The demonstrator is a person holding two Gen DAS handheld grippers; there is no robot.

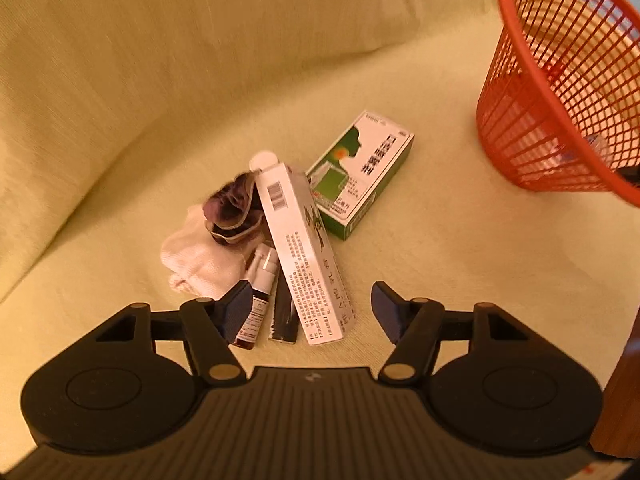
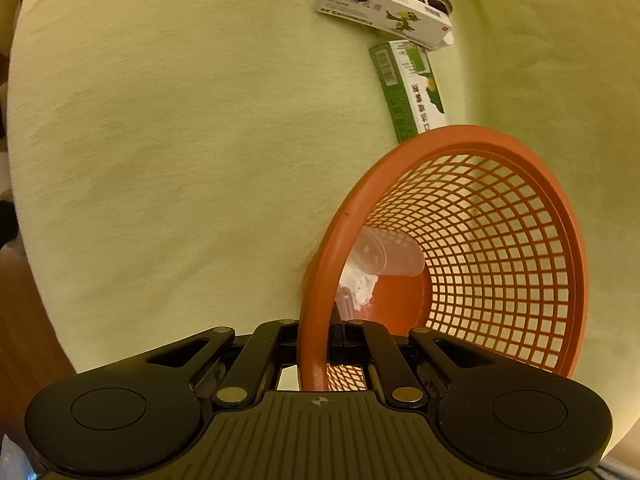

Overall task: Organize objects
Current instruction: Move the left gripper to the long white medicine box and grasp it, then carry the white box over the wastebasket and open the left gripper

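My left gripper (image 1: 310,300) hangs open just above a small pile on the yellow-green cushion. The near end of a long white box (image 1: 296,240) shows between its fingers, untouched. Beside that box lie a black strip (image 1: 284,316) and a small brown spray bottle (image 1: 256,304), by the left finger. A green box (image 1: 360,176) lies behind, also in the right wrist view (image 2: 412,84). My right gripper (image 2: 320,344) is shut on the rim of the orange mesh basket (image 2: 440,136), which holds a clear plastic cup (image 2: 388,256) and white tissue (image 2: 360,284).
A white cloth (image 1: 200,260) and a dark purple cloth (image 1: 232,208) lie left of the white box. The basket (image 1: 504,12) stands at the upper right of the pile. A wooden edge (image 1: 624,380) shows at the lower right. The sofa back rises behind.
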